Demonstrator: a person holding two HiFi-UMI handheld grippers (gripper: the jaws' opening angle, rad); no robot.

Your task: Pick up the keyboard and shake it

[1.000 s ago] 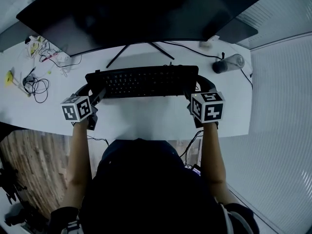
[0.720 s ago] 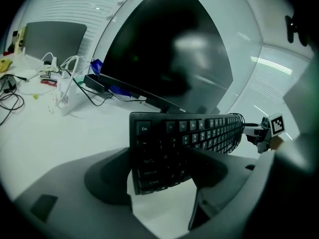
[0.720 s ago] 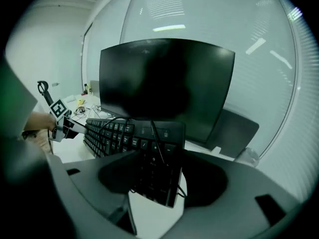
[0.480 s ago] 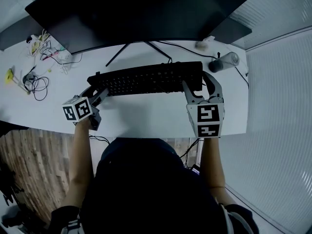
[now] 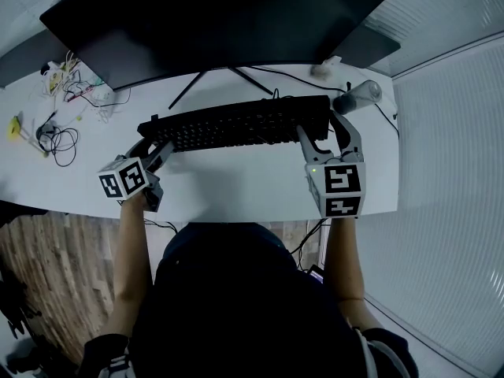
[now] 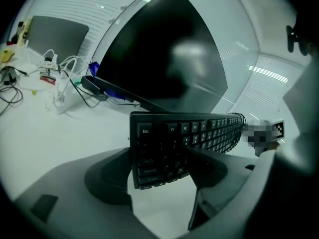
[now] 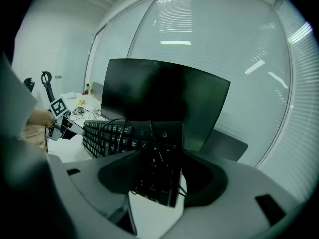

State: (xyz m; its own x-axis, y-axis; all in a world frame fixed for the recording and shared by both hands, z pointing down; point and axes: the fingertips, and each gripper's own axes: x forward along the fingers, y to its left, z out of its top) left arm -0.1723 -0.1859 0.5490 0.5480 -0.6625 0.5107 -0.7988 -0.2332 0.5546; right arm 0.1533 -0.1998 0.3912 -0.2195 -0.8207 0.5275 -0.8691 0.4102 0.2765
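Observation:
A black keyboard (image 5: pixel 236 123) hangs above the white desk (image 5: pixel 236 189), gripped at both ends, with its right end nearer the monitor than its left. My left gripper (image 5: pixel 154 145) is shut on the left end; in the left gripper view its jaws clamp the Esc corner of the keyboard (image 6: pixel 164 146). My right gripper (image 5: pixel 324 130) is shut on the right end. In the right gripper view the number-pad end of the keyboard (image 7: pixel 155 166) sits between the dark pads, and its thin cable loops across the keys.
A wide dark monitor (image 5: pixel 220 22) on a splayed stand rises just behind the keyboard. A grey bottle (image 5: pixel 361 98) lies at the back right by a cable. Tangled wires and small items (image 5: pixel 57 124) sit at the far left. The desk's front edge runs near my body.
The keyboard's right end has risen and swung toward the monitor, tilting the keyboard. The right gripper has rolled, so its marker cube shows a different side. The left gripper shifted only slightly.

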